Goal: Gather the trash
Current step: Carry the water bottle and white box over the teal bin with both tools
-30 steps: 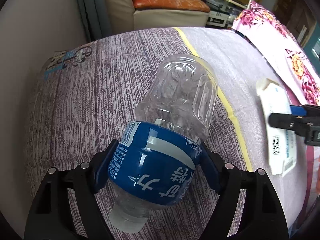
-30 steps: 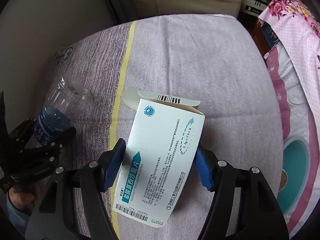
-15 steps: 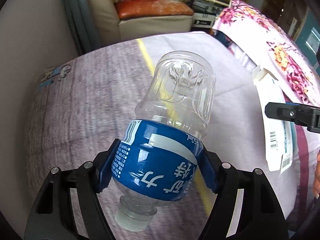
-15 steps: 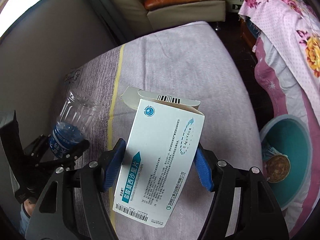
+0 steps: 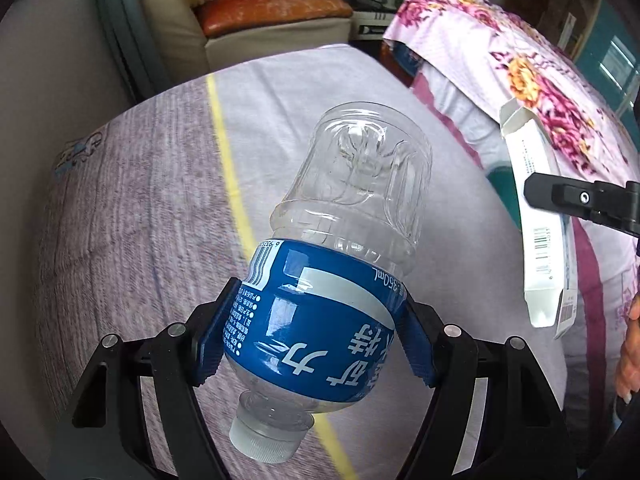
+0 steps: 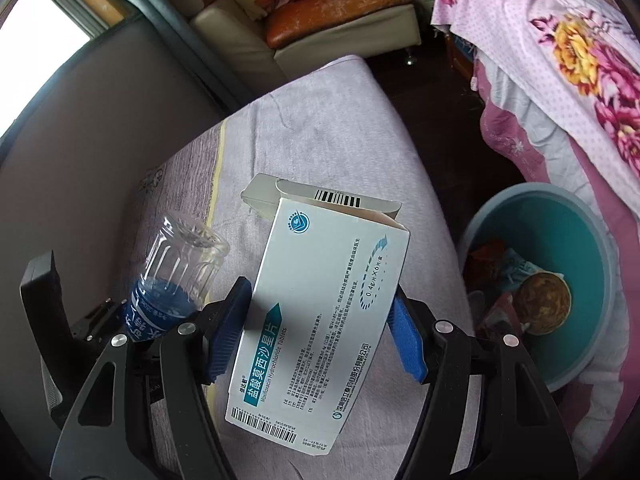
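Bin [image 6: 592,216] lies right of the bed — nearer the right gripper [image 6: 316,336] clamping the box [image 6: 320,312]; left gripper [image 5: 312,340] clamps the bottle [image 5: 332,280].

glossy clear plastic bottle [image 5: 352,216], matt cardboard box [image 6: 320,320]

teal bin [image 6: 592,248] rim cut by the claw arm, its contents indistinct, bedspread [image 5: 120,220] motion-blurred

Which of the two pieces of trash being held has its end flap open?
The white tablet box in the right gripper; the plastic bottle is still capped.
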Tool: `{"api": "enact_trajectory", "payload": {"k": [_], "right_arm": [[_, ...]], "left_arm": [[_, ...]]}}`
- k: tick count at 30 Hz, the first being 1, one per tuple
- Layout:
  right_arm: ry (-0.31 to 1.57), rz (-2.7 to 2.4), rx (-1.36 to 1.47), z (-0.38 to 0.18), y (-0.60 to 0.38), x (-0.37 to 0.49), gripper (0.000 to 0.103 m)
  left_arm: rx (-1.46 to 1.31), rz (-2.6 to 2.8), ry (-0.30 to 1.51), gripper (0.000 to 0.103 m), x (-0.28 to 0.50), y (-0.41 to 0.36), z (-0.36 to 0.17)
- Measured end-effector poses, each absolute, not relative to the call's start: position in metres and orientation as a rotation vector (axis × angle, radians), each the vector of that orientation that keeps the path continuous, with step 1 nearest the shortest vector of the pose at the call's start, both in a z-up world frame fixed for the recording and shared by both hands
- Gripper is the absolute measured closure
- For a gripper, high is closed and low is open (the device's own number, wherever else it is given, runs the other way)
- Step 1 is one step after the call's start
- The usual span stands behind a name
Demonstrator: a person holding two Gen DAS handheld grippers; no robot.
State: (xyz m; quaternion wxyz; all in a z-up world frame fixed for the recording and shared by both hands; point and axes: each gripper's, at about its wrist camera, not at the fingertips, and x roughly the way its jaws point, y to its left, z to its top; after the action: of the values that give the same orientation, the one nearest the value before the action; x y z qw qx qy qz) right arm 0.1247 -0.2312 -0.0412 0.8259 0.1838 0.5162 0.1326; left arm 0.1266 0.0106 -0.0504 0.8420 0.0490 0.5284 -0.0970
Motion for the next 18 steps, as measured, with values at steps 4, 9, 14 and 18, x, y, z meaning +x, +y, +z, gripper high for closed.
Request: {"api": "enact_trajectory", "payload": {"k": [4,9,14,18], "right_arm": [[1.060,0.256,0.436,-0.036,-0.258,0.108,0.040],[1.027,0.213,0.492,-0.034,-0.291,0.090,0.040],[0.993,0.159,0.476,-0.029,-0.313,0.075,0.039],[0.970,0.122,0.472,-0.028,-0.331,0.067,0.039]], "left_arm": [[0.133,-0.234,1.104,0.029,0.119,-0.015,-0.043],[0.170,-0.271,1.092,0.029,0.114,-0.049,-0.038],[0.201,-0.307,1.089,0.029,0.110,-0.081,-0.039],[0.227,-0.329,1.091,0.029,0.109,-0.103,-0.041]]}}
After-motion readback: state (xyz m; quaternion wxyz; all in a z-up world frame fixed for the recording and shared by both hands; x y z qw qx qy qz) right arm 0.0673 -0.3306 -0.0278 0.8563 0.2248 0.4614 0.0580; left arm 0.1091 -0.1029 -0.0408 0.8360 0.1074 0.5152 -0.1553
